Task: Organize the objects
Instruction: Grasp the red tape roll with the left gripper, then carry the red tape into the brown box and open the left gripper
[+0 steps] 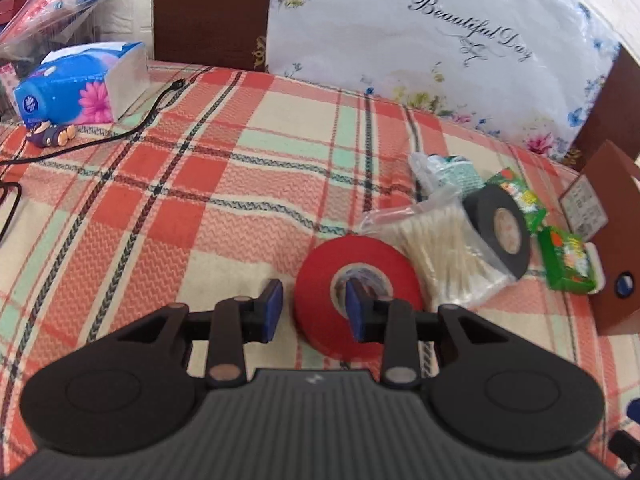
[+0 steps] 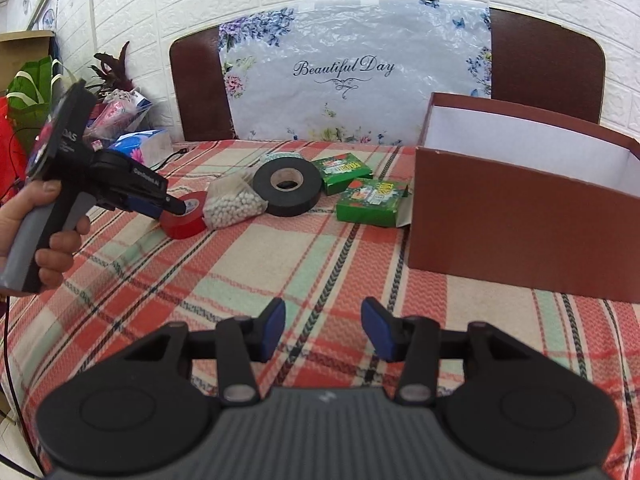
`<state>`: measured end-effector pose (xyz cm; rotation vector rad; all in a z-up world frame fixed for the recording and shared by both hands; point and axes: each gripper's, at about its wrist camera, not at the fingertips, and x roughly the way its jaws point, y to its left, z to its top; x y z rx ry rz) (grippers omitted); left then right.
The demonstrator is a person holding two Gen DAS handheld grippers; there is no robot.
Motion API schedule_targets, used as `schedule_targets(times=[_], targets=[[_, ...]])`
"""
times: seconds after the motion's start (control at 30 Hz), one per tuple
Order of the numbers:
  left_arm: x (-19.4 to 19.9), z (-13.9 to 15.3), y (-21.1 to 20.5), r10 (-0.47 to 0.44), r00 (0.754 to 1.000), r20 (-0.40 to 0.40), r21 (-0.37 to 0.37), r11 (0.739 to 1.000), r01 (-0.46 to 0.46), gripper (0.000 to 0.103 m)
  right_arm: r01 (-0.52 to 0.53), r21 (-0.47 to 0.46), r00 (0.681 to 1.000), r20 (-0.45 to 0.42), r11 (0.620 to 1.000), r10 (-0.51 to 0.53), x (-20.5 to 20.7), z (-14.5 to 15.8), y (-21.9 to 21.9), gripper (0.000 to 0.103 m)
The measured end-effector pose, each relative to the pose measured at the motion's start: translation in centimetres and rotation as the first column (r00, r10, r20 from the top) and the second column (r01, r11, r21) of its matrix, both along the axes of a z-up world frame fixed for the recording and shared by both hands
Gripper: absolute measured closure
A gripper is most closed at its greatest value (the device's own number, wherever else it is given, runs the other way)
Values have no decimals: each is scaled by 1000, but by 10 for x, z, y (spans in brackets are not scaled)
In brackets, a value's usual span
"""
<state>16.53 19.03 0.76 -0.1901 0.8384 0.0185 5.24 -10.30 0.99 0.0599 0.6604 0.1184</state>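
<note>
A red tape roll [image 1: 316, 276] lies flat on the plaid cloth [image 1: 200, 200]. My left gripper [image 1: 314, 300] straddles its near wall: the right pad sits in the core hole, and the left pad stands just outside with a small gap. In the right wrist view a hand holds the left gripper [image 2: 176, 206] down at the red tape roll [image 2: 186, 226]. My right gripper [image 2: 323, 320] hovers open over bare cloth. Beside the red roll lie a bag of cotton swabs [image 1: 448, 256], a black tape roll [image 1: 486, 216] and two green boxes [image 1: 568, 260].
An open brown box [image 2: 512, 220] with a white inside stands to the right of the pile. A blue tissue pack [image 1: 76, 84], a small figure and a black cable [image 1: 120, 136] sit at the far left. A plastic-covered "Beautiful Day" board [image 2: 344, 68] stands behind.
</note>
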Motion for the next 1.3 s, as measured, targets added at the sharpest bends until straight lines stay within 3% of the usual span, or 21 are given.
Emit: schedule_targets(times=[0.07, 0.13, 0.3, 0.37, 0.47, 0.53, 0.6, 0.63, 0.67, 0.8, 0.83, 0.9, 1.0, 1.17, 1.3], targets=[[-1, 0, 2, 13, 1000, 6, -24, 1000, -12, 76, 4, 4, 1000, -7, 1000, -4, 0, -1, -4, 59], [-8, 3, -5, -1, 1000, -4, -8, 1000, 1, 76, 4, 4, 1000, -3, 1000, -4, -2, 0, -4, 59], [-61, 1, -48, -151, 988, -23, -55, 987, 150, 76, -35, 7, 999, 18, 999, 35, -7, 4, -4, 59], [-85, 1, -75, -202, 979, -17, -39, 979, 201, 76, -94, 12, 995, -10, 995, 94, -8, 0, -2, 53], [-103, 0, -105, -276, 961, -30, -125, 954, 271, 75, -198, -12, 977, -76, 980, 197, -13, -12, 7, 48], [-111, 0, -129, -340, 940, -34, -133, 934, 333, 75, -242, -40, 967, -88, 969, 238, -22, -20, 16, 46], [-114, 0, -152, -380, 924, -38, -101, 921, 375, 75, -257, -88, 965, -81, 962, 250, -32, -24, 22, 31], [-116, 0, -161, -397, 917, -38, -78, 916, 393, 75, -249, -118, 968, -71, 961, 242, -36, -26, 24, 22], [-116, 1, -168, -406, 913, -42, -61, 913, 404, 75, -236, -137, 971, -65, 962, 229, -39, -28, 22, 22], [-111, 5, -182, -448, 891, -74, -115, 891, 439, 75, -158, -101, 987, -48, 982, 154, -39, -33, 3, 25], [-109, 9, -188, -455, 888, -70, -100, 889, 448, 75, -130, -89, 991, -43, 987, 127, -39, -32, -4, 26], [-111, 25, -204, -481, 876, -30, -60, 876, 479, 75, -98, -63, 995, -13, 993, 97, -40, -25, -17, 26], [-102, 61, -226, -526, 849, 48, -27, 849, 527, 75, -30, -98, 994, 101, 995, 40, -45, -1, -32, 26], [-64, 109, -276, -563, 810, 165, 23, 823, 568, 75, 80, -169, 963, 267, 982, -33, -27, 46, -73, 26], [-17, 111, -313, -558, 813, 169, 25, 827, 562, 75, 141, -158, 956, 280, 977, -93, 14, 60, -118, 26]])
